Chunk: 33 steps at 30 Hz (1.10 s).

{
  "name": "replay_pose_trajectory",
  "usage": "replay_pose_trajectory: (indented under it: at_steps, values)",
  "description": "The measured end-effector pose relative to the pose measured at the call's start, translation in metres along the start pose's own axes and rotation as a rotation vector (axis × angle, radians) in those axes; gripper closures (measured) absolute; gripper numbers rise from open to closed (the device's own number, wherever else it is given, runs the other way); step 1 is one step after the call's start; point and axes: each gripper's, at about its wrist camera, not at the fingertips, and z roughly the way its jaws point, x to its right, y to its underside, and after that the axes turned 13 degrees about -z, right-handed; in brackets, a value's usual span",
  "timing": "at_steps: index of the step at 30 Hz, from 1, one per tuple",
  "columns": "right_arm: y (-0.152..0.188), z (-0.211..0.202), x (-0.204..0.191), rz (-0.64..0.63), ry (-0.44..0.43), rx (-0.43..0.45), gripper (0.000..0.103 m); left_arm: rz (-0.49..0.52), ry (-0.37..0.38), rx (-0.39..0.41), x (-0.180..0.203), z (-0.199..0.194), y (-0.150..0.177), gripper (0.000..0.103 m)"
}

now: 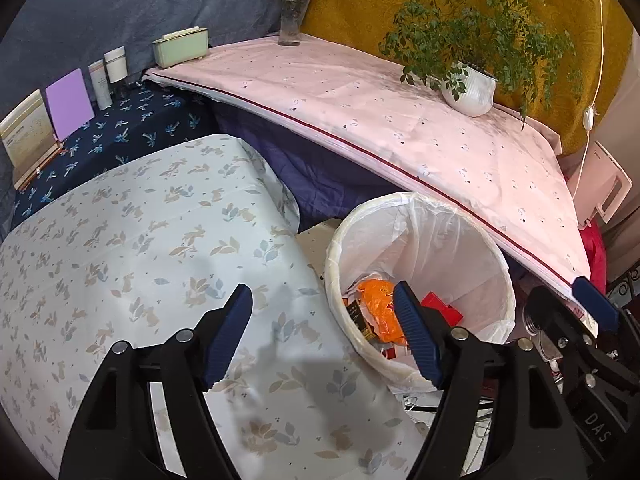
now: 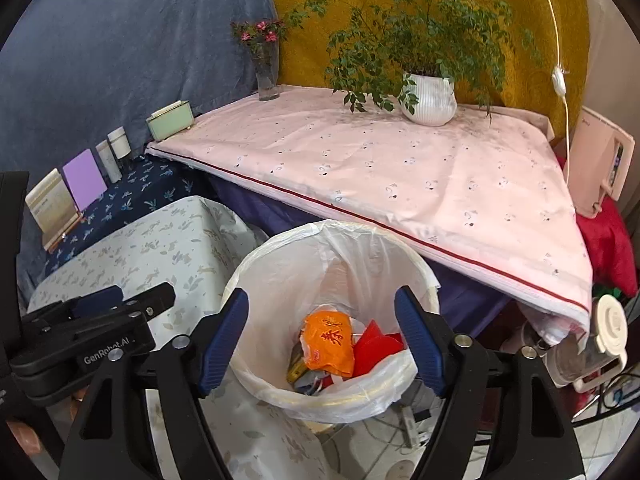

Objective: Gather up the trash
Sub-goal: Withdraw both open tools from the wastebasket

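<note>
A white trash bin [image 2: 248, 280] lined with a clear plastic bag stands on the floor between two covered tables; it also shows in the left wrist view [image 1: 492, 264]. Inside lie an orange wrapper [image 2: 330, 344], red scraps [image 2: 376, 346] and a dark gold packet [image 2: 297, 364]. My right gripper [image 2: 322, 340] is open and empty, directly above the bin's mouth. My left gripper [image 1: 324, 332] is open and empty, over the rabbit-print table's right edge beside the bin. The left gripper's body [image 2: 92, 328] shows at the left of the right wrist view.
A rabbit-print tablecloth [image 1: 140, 248] covers the near table. A pink cloth [image 2: 400, 172] covers the far table, bearing a potted plant [image 2: 430, 98], a flower vase [image 2: 267, 76] and a green box [image 2: 170, 122]. Cards and bottles [image 1: 68, 104] stand at left. Cables [image 2: 404, 428] lie on the floor.
</note>
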Motion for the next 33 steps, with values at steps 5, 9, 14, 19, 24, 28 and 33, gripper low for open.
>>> replay_pose_trajectory:
  at_steps: [5, 9, 14, 19, 24, 28, 33]
  values:
    - [0.004, -0.017, -0.006, -0.042, 0.033, 0.006, 0.019, -0.015, -0.023, 0.029, -0.009, -0.013, 0.008, 0.022]
    - [0.01, -0.026, -0.012, -0.079, 0.046, -0.001, 0.017, -0.021, -0.047, 0.054, -0.016, -0.023, 0.015, 0.014]
    - [0.02, -0.031, -0.018, -0.1, 0.038, -0.018, 0.013, -0.026, -0.064, 0.071, -0.023, -0.032, 0.025, 0.013]
    - [0.03, -0.036, -0.021, -0.097, 0.037, -0.024, 0.013, -0.022, -0.076, 0.071, -0.025, -0.037, 0.034, 0.011]
    - [0.037, -0.037, -0.025, -0.109, 0.019, -0.04, 0.013, -0.021, -0.084, 0.072, -0.025, -0.042, 0.043, 0.011]
    - [0.042, -0.04, -0.026, -0.105, 0.026, -0.044, 0.013, -0.018, -0.092, 0.075, -0.025, -0.045, 0.048, 0.01]
    - [0.044, -0.041, -0.025, -0.106, 0.028, -0.047, 0.013, -0.023, -0.103, 0.07, -0.027, -0.046, 0.053, 0.01]
